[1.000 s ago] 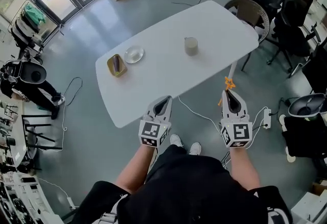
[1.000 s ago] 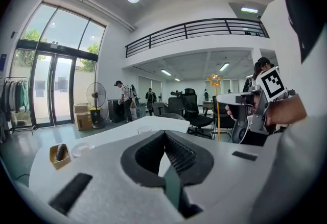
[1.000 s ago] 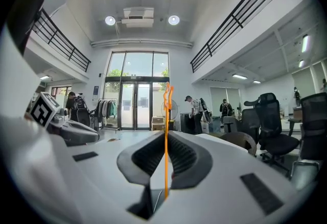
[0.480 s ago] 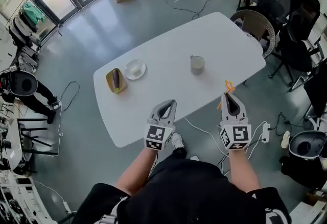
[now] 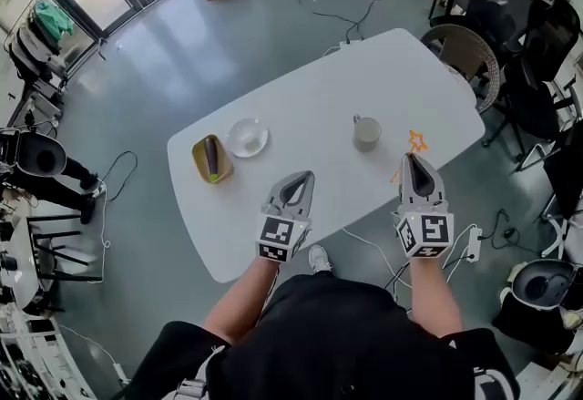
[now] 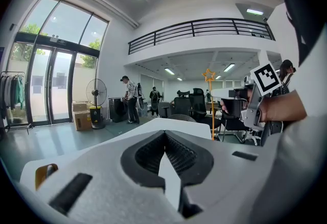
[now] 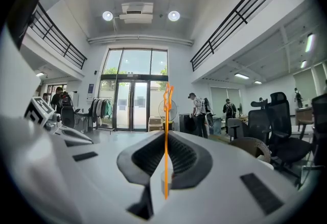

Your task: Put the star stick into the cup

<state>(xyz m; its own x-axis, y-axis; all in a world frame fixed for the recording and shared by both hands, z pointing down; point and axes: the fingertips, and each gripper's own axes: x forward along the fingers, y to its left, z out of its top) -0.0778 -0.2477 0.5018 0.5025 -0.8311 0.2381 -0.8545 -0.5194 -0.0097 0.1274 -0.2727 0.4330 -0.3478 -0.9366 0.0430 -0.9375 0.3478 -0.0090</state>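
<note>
While the right tongs clamp its orange stem, the star stick hangs near the cup, at its 4 o'clock, over the white tabletop. The left tongs, closed and empty, sit at the cup's 8 o'clock.

We're looking steeply down from head height over the whole table. Each gripper camera is sitting close behind its own jaws, looking level across the tabletop. The left gripper camera is also catching the right gripper; the right one's is catching the left at its edge.
</note>
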